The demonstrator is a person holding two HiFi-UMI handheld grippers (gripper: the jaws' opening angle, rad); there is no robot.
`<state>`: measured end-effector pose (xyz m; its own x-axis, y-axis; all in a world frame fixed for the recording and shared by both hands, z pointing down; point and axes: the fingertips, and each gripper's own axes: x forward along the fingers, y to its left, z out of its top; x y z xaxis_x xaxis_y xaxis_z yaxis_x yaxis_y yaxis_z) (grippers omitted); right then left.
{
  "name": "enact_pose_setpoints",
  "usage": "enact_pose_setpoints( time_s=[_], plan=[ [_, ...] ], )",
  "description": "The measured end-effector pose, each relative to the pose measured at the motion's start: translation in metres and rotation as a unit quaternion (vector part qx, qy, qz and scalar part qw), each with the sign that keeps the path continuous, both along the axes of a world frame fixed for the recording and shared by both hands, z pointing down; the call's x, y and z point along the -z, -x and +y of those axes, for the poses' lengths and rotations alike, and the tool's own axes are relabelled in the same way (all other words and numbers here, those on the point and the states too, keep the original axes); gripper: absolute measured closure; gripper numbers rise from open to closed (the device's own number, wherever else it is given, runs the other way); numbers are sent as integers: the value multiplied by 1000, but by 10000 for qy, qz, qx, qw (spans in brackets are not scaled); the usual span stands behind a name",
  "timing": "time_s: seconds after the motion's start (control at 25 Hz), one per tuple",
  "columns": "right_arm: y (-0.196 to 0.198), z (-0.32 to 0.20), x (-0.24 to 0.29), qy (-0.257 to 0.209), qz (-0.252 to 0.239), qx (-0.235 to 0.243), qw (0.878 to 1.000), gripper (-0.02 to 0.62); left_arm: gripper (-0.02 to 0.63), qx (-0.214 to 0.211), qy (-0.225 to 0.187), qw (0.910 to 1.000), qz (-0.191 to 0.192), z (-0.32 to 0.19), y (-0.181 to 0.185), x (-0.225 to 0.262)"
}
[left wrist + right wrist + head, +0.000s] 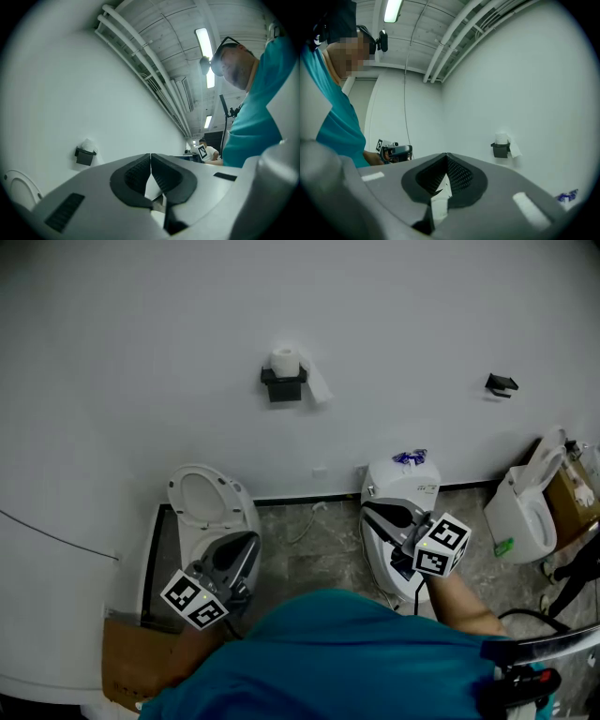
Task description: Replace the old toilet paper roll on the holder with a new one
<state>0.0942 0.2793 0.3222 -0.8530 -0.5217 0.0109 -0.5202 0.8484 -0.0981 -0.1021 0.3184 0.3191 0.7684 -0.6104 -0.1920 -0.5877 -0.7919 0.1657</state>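
Note:
A black holder [284,387] is fixed to the white wall, and a white toilet paper roll [285,360] stands upright on it, a loose tail hanging to its right. The left gripper view shows the same holder [85,156] far off at the left, the right gripper view shows the holder [500,149] and the roll [502,138] at the right. My left gripper [249,542] is low on the left, over a toilet, shut and empty. My right gripper [370,510] is low on the right, also shut with nothing in it. Both are well short of the wall.
A toilet with its seat up [202,498] stands below left, a second toilet [403,486] with a blue item [410,457] on its tank below right, a third [523,510] at far right. A black bracket [501,383] sits on the wall. A cardboard box [136,664] lies lower left.

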Motion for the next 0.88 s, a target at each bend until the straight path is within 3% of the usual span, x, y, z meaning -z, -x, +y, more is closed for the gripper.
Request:
enact_pose_setpoints(
  time_s=[0.64,0.88],
  plan=[
    [-74,-29,-14,145,-123,306,9994,591,597,194,156,9997,-35,-21,-83,-10],
    [-79,-44,-24,273,-276,341,9987,591,597,216,168,9996,-66,-36,-85,-11]
  ],
)
